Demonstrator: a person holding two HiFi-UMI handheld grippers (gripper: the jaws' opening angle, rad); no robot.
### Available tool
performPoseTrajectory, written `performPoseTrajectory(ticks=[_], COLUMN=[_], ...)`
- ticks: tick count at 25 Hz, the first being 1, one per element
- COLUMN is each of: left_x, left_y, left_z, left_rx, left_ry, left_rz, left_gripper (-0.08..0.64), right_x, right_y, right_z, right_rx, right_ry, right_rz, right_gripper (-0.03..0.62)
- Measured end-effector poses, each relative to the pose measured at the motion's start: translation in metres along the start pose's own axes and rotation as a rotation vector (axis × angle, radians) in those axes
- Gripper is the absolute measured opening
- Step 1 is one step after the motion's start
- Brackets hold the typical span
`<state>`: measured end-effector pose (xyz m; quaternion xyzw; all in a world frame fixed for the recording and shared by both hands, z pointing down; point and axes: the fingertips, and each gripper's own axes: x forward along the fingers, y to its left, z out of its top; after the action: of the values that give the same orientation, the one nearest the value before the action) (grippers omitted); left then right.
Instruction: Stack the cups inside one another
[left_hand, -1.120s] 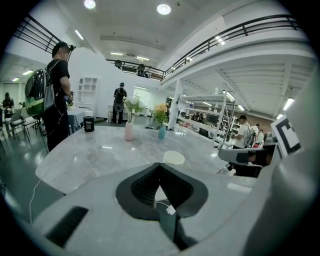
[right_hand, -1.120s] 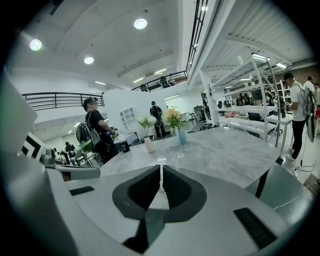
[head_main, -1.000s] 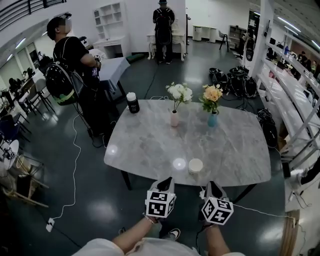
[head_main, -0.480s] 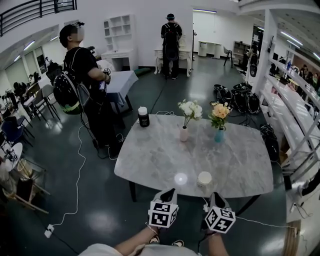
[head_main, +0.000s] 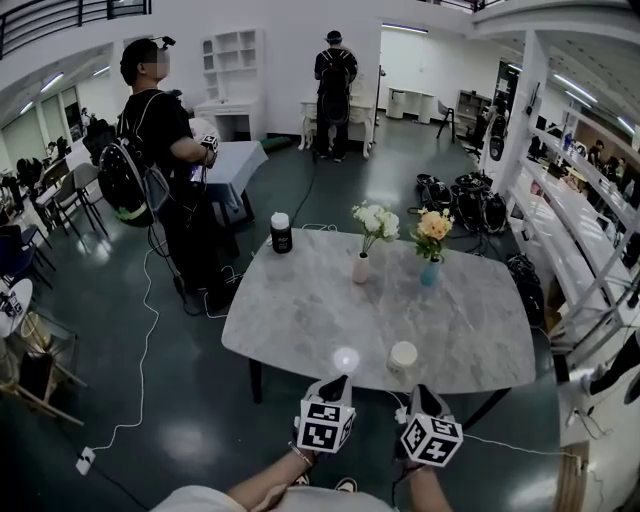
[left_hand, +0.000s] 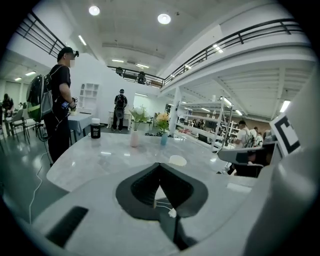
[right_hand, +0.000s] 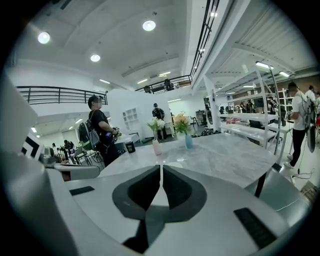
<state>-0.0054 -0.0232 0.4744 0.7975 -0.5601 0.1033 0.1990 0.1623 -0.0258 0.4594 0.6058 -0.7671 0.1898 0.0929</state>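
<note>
**Q:** State of the two tools?

**A:** Left hand-held gripper (left_hand: 159, 165): jaws together at the tips, nothing between them. Right hand-held gripper (right_hand: 161, 169): the same, pads closed on each other, empty. Both hang at the near edge of the grey marble-patterned bench (head_main: 300, 300), pointing across it and slightly downward.

**Q:** Where is the task's thing?

**A:** One white round cup (head_main: 403, 356) stands upright on the bench, close to that near edge.
- From the right hand-held gripper it lies just ahead and a little to the left.
- From the left hand-held gripper it lies ahead and off to the right, farther away, so the right hand is the nearer.
- Its long axis is vertical.
- Only one cup shape shows. I cannot tell whether it is a single cup or several already nested.

**Q:** What does that mean for the next move?

**A:** Judgement only: the right jaws must open first. After that it is a short reach forward with a slight leftward correction, gripping across the upright wall.

**Q:** Any writing?

**A:** None legible.
- A black canister with a white lid (head_main: 280, 233), far ahead and left of the left hand-held gripper, carries a pale label too small to read.
- The cubes (head_main: 325, 426) on the hand-held grippers show black-and-white square patterns and no letters.
</note>
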Motion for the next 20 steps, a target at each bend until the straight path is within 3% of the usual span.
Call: performPoseTrajectory(ticks=[20], left_x=[-0.013], left_y=[-0.001], left_z=[-0.012], left_rx=[-0.043], left_ry=[0.015], left_rz=[0.042], left_gripper=[-0.005], right_x=[-0.008], right_y=[-0.001], right_z=[-0.012], right_rx=[-0.017], right_ry=[0.056], right_rz=[0.033], right_gripper=[0.007])
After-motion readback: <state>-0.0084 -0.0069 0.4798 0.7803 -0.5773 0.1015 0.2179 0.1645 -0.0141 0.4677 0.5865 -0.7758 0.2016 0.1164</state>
